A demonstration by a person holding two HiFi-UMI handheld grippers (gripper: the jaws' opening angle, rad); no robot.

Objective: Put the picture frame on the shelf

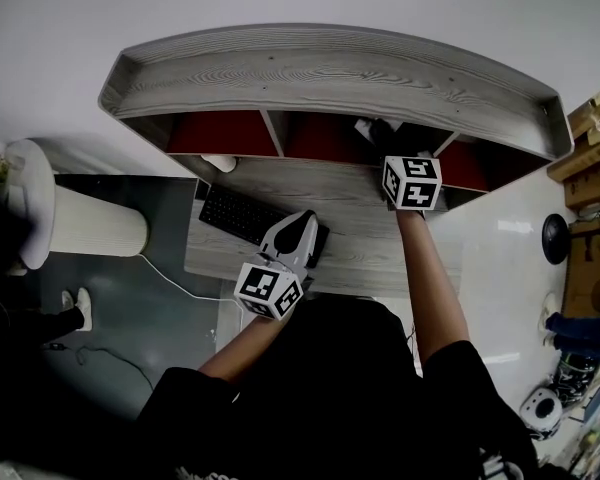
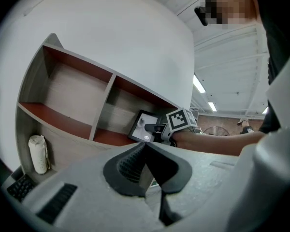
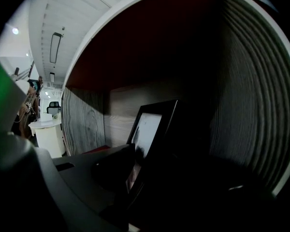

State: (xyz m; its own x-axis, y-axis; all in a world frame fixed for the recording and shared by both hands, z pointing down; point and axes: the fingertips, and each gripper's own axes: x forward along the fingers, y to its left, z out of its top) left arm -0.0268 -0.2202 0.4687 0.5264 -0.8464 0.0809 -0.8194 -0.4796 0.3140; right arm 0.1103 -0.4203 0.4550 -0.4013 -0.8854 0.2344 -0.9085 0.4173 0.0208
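Note:
A black picture frame (image 3: 147, 134) with a pale picture stands nearly upright in a shelf compartment (image 3: 87, 124) with a red floor and ceiling. From the left gripper view the frame (image 2: 144, 126) is in the third compartment from the left. My right gripper (image 1: 385, 140) reaches into that compartment, and its jaws (image 3: 154, 182) stand apart with the frame's lower edge between them. Whether either pad touches the frame is hidden in shadow. The left gripper (image 1: 302, 226) hovers over the desk by the keyboard, shut (image 2: 146, 170) and holding nothing.
The grey wood shelf unit (image 1: 330, 73) sits at the back of the desk (image 1: 360, 248). A black keyboard (image 1: 242, 213) lies at the left, and a white roll (image 2: 37, 153) stands in the left corner. A white ribbed cylinder (image 1: 90, 226) stands left of the desk, cardboard boxes (image 1: 592, 158) to the right.

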